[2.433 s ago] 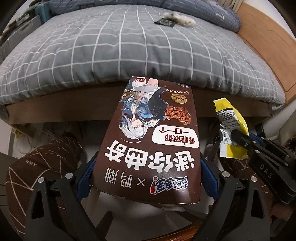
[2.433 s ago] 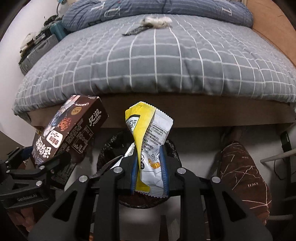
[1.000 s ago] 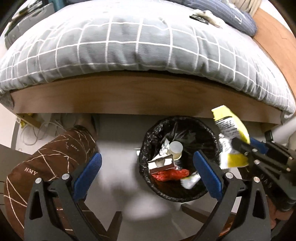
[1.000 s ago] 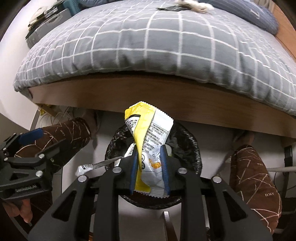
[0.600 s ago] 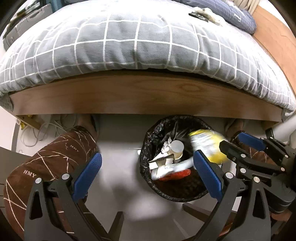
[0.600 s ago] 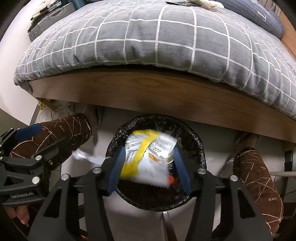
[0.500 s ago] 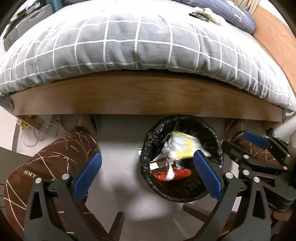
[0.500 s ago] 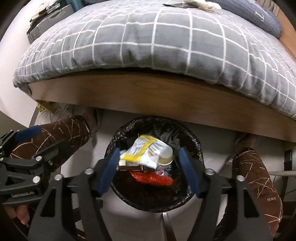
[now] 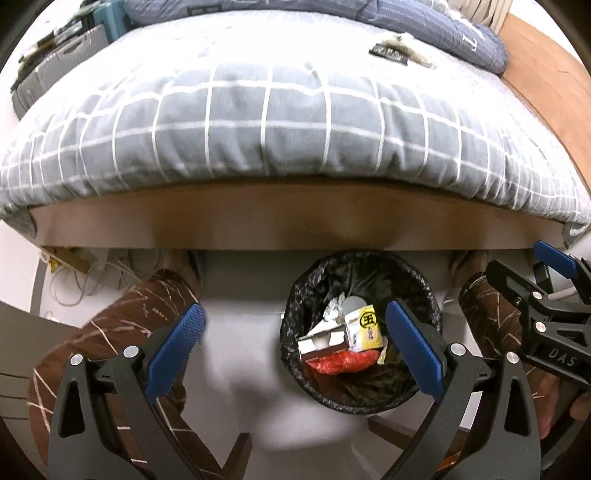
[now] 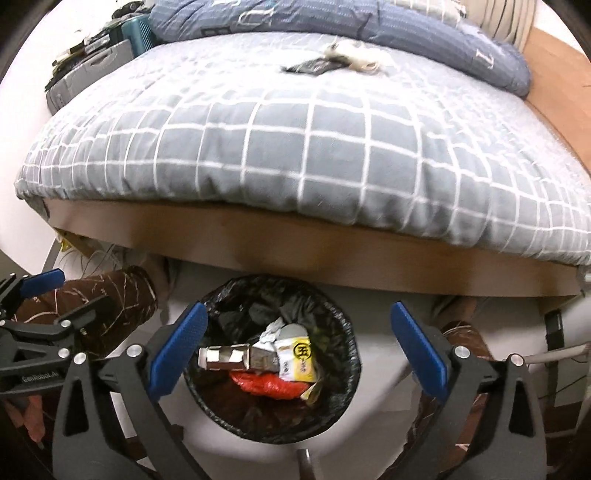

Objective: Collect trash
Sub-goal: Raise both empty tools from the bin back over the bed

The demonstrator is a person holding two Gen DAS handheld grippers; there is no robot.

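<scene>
A round bin with a black liner [image 9: 391, 397] [image 10: 347, 350] stands on the pale floor against the bed frame. Inside lie the yellow-and-white snack packet [image 9: 364, 328] [image 10: 297, 356], a brown box, a red wrapper and crumpled paper. My left gripper [image 9: 295, 345] hangs above the floor at the bin's left rim, jaws wide with nothing between them. My right gripper [image 10: 299, 343] is over the bin, its jaws still opening and empty. On the bed lie a dark wrapper [image 9: 389, 50] [image 10: 310, 66] and a white crumpled tissue [image 10: 356, 55].
A bed with a grey checked duvet [image 9: 277, 122] on a wooden frame [image 9: 295, 225] fills the upper half. A blue pillow [image 10: 332, 18] lies at its far end. A person's legs in brown patterned trousers [image 9: 122, 339] flank the bin. Cables [image 9: 85, 273] lie under the bed at left.
The right gripper spread its jaws and the yellow packet fell into the bin. Earlier the left gripper dropped the brown box there. Both grippers have risen, showing more of the bed.
</scene>
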